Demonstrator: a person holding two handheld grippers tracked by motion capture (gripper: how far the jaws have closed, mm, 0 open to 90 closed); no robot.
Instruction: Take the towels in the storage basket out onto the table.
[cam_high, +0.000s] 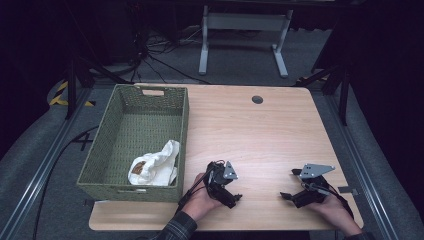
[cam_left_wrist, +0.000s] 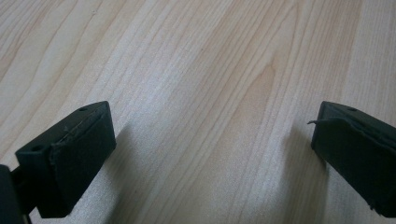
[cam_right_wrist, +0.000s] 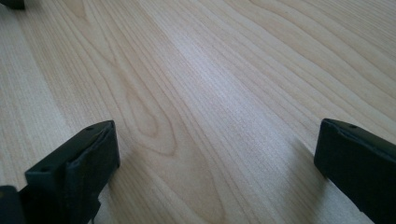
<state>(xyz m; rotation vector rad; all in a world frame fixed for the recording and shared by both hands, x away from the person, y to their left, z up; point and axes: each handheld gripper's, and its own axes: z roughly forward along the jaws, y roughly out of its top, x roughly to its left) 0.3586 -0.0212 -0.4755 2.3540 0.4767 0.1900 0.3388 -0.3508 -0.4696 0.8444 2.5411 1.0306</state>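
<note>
The left gripper (cam_high: 231, 196) rests low over the near part of the table (cam_high: 260, 135), held in a hand (cam_high: 202, 202) with a plaid sleeve; its 2 black jaws stand wide apart with bare wood between them, as the left gripper view (cam_left_wrist: 212, 140) shows. The right gripper (cam_high: 292, 192) sits well to the right of it, near the table's near right edge, also spread open and holding nothing, with wood grain between its jaws in the right gripper view (cam_right_wrist: 217, 149). Each carries a grey 3-cornered plate on top.

On the left of the table stands a green woven basket (cam_high: 107, 145), rectangular, with handle slots in its end walls. A crumpled white cloth (cam_high: 160, 162) lies in its near right corner, and something brown (cam_high: 138, 167) shows at the cloth's left side.

The table is pale wood with long streaked grain, rounded corners and a round cable hole (cam_high: 257, 99) near its far edge. Around it lies grey carpet, black cables (cam_high: 155, 55) and the white legs of another table (cam_high: 242, 40) farther off, against a dark room.
</note>
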